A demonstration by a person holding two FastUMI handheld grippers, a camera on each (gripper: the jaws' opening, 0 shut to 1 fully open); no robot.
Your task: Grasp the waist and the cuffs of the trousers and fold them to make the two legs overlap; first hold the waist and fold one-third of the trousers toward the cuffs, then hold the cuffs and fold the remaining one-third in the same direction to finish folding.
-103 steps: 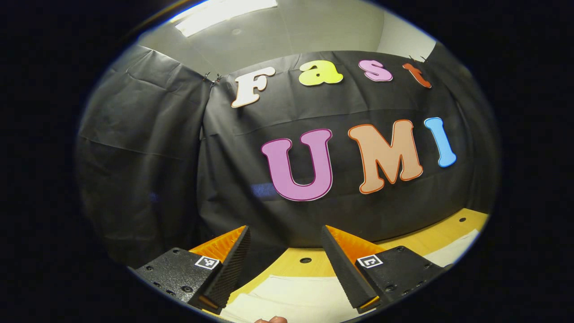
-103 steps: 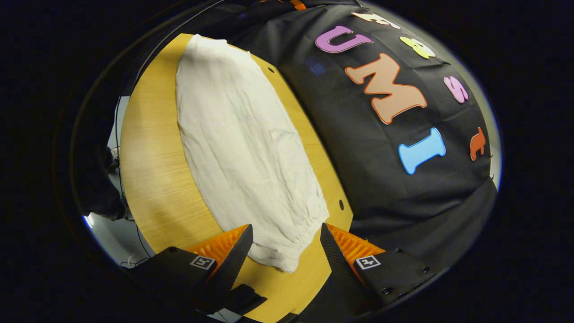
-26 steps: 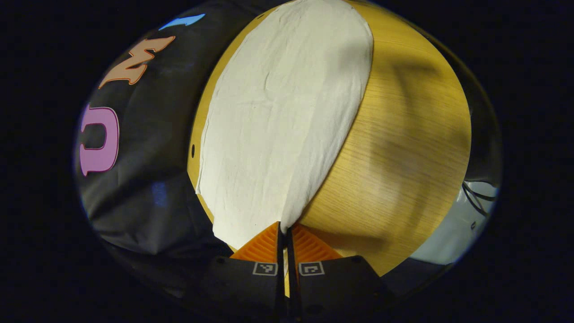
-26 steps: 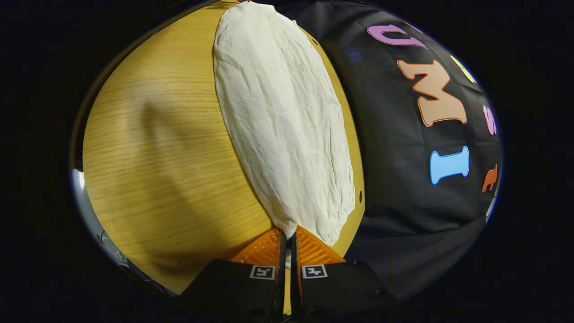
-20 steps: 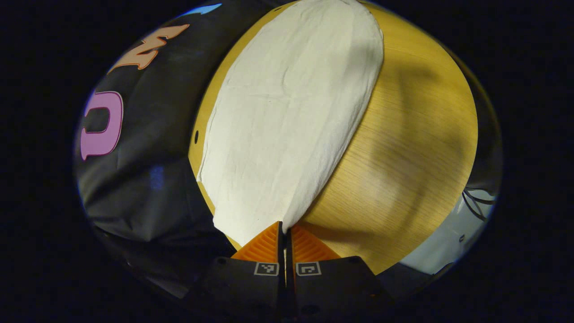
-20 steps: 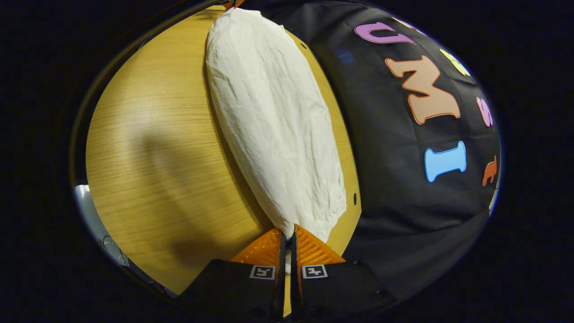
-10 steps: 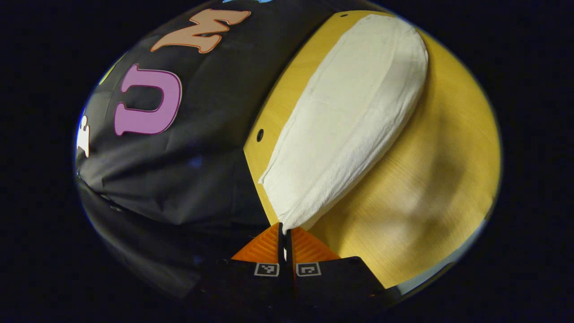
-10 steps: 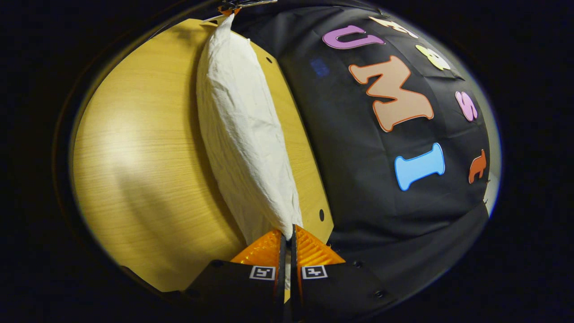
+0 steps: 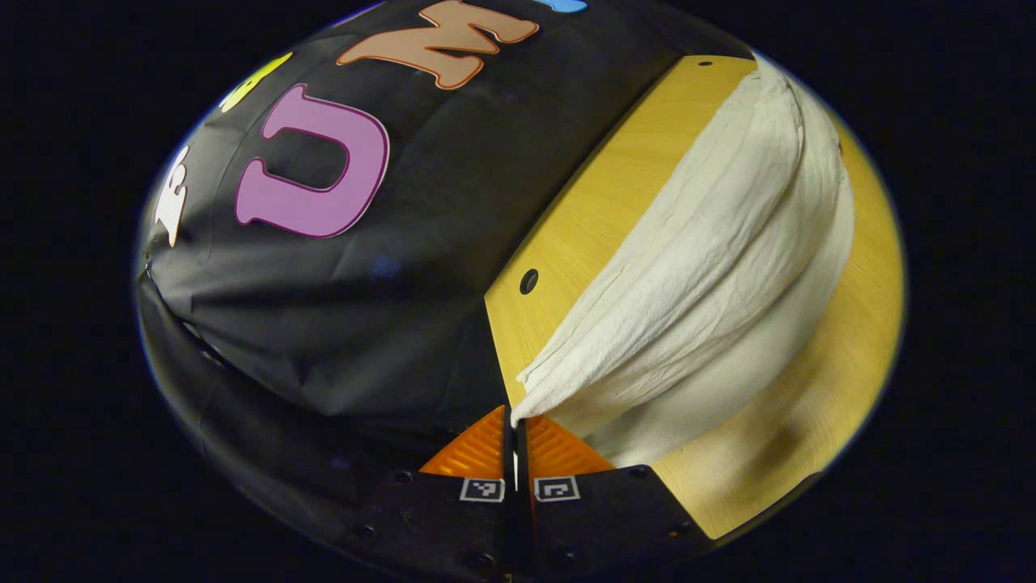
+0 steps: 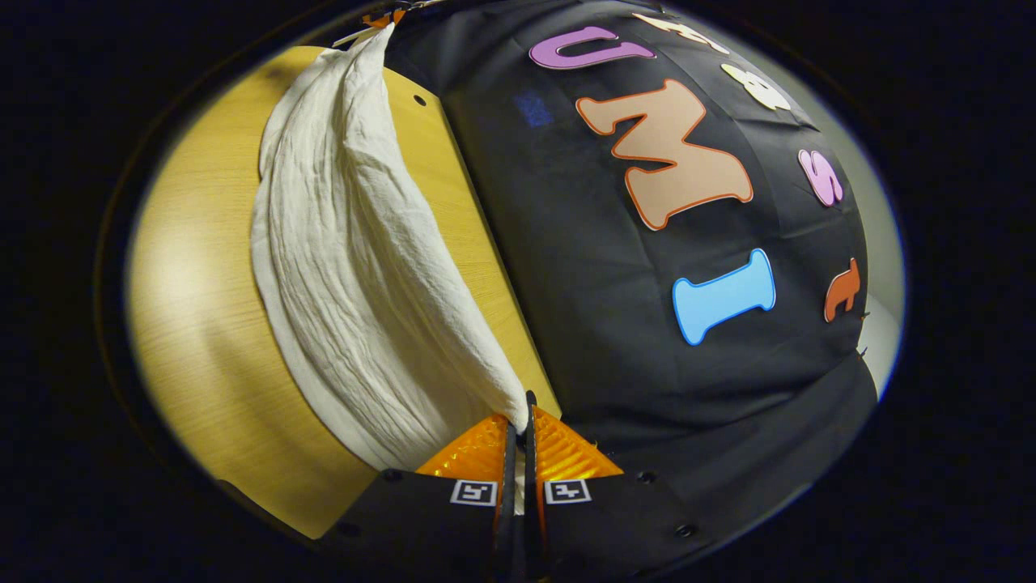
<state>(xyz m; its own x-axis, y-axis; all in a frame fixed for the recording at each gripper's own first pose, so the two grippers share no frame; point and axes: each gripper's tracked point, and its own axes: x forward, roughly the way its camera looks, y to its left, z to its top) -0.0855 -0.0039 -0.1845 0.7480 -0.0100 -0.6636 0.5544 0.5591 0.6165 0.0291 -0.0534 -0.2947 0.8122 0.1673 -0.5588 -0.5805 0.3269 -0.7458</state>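
One pair of white trousers (image 9: 712, 267) hangs stretched between two tools above the wooden worktop (image 9: 591, 219). The left tool (image 9: 515, 421) pinches one end, and the right tool (image 10: 519, 425) pinches the other end.

Recording booth, lab-type setup: black cloth wall (image 9: 340, 324) is hanging right behind a light wooden table (image 9: 583, 235) with drilled holes; plain pale room wall (image 10: 878, 332) is peeking out past the cloth's edge.
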